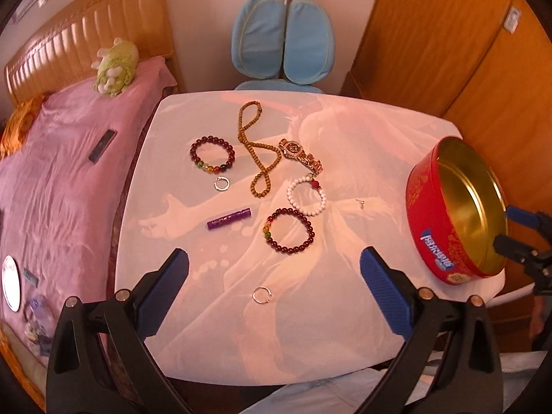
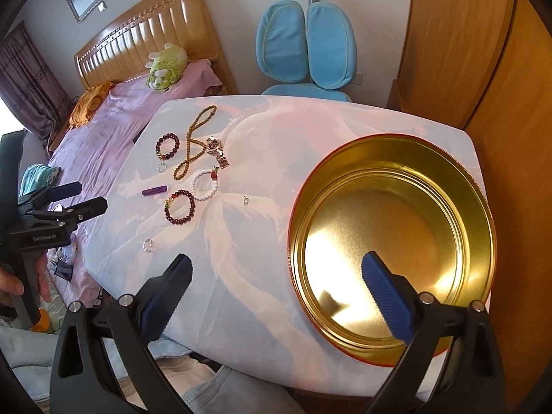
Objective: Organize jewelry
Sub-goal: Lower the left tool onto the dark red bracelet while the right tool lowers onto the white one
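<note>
Jewelry lies spread on a white cloth-covered table (image 1: 345, 310): a dark red bead bracelet (image 1: 289, 230), a white bead bracelet (image 1: 307, 196), a gold watch (image 1: 301, 154), a long wooden bead necklace (image 1: 257, 145), a second dark red bracelet (image 1: 212, 156), two thin rings (image 1: 262, 295) (image 1: 222, 183), a purple tube (image 1: 229, 219) and a tiny earring (image 1: 360, 203). A round red tin (image 1: 438, 227), gold inside (image 2: 390, 227), holds nothing. My left gripper (image 1: 274, 293) is open above the near ring. My right gripper (image 2: 276, 293) is open, one finger (image 2: 386, 296) over the tin.
A bed with a pink cover (image 1: 58, 179) and a green plush toy (image 1: 114, 67) runs along the table's left side. A light blue chair (image 1: 283, 39) stands behind the table. Wooden wardrobe doors (image 1: 448, 41) rise on the right. A hand (image 2: 13, 283) holds the left gripper.
</note>
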`<state>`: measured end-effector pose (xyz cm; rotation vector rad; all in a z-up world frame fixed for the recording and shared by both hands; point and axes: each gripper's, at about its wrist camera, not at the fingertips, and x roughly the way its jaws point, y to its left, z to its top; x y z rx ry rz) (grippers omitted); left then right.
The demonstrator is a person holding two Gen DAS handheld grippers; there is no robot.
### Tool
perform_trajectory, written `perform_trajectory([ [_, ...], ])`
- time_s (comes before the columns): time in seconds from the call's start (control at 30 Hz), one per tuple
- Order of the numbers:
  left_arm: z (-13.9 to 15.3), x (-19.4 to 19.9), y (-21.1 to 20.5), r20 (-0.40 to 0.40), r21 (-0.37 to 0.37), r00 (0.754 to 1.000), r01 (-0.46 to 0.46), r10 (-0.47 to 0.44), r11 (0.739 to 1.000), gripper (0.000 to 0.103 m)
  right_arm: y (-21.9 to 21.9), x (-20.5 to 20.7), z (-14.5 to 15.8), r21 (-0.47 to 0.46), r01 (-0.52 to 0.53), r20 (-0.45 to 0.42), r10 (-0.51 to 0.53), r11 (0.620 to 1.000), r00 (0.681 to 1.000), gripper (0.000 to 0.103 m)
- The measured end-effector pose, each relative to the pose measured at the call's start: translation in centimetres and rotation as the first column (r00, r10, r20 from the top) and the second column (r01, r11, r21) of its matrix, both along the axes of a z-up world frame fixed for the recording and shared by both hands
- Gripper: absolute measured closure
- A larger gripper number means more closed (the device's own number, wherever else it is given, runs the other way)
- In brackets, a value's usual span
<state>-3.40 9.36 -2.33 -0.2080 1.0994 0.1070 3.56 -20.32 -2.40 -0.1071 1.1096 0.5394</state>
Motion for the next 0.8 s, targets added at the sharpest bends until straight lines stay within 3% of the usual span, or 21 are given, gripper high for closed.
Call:
perform_trajectory([
  [0.07,-0.4,-0.5,0.8,-0.029,-0.032,0.999,-0.039,0.038,0.999,0.007,0.8,0.5,-0.7,0.015,-0.015,-0.036,0.016,1.0,0.999,0.004],
  [0.2,-1.6,-1.1,1.3,-0.076,0.091,0.996,-0.028,0.035,0.995,0.007,2.7,1.0,-1.3,0.054,-0.041,-0.069,0.045,0.998,0.997,0.004],
  [0.33,-3.1,-0.4,3.3,-0.081,0.09,0.997,-0.008,0.015,0.996,0.007,4.9,1.3,-1.4,0.029,-0.055,-0.046,0.056,0.998,0.997,0.004],
  [0.57,-4.5,3.7,7.7,-0.05,0.06,0.997,0.068,-0.065,0.996,0.007,9.8,3.0,-2.5,-0.004,-0.042,-0.062,0.041,0.999,0.997,0.004],
  [0.8,-7.9,9.2,11.6,-0.078,0.105,0.985,0.16,-0.152,0.982,0.007,14.7,4.1,-5.4,-0.09,-0.053,-0.068,0.046,0.995,0.997,0.004],
])
